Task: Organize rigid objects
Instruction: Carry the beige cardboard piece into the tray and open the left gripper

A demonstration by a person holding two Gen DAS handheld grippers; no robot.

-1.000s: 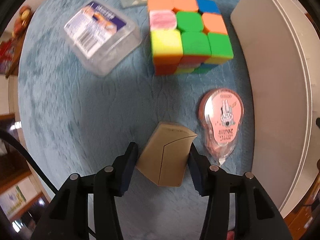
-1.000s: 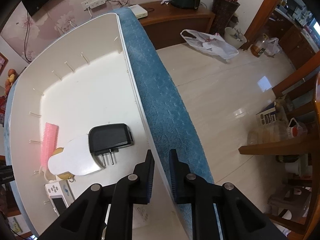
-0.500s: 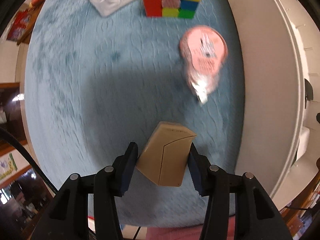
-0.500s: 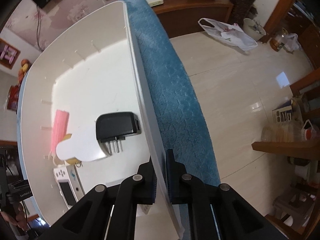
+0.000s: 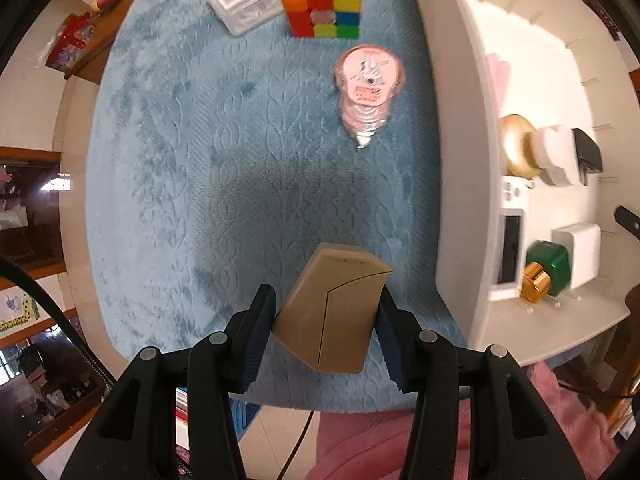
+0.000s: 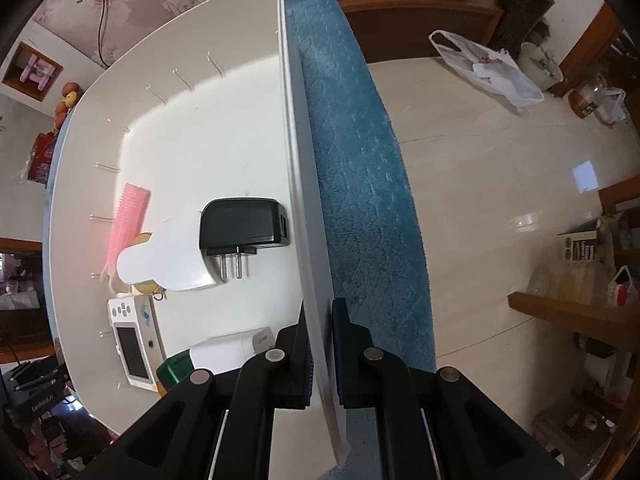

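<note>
Inside, white bin (image 6: 224,92) holds black charger (image 6: 244,222); right gripper (image 6: 320,344) pinches its wall; left gripper (image 5: 326,320) apparently clamps tan box (image 5: 332,308).

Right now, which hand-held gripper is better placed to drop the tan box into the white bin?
Left. The left hand-held gripper already clamps the tan box, above the blue mat beside the white bin. The right hand-held gripper is shut on the bin's wall, steadying it.
</note>
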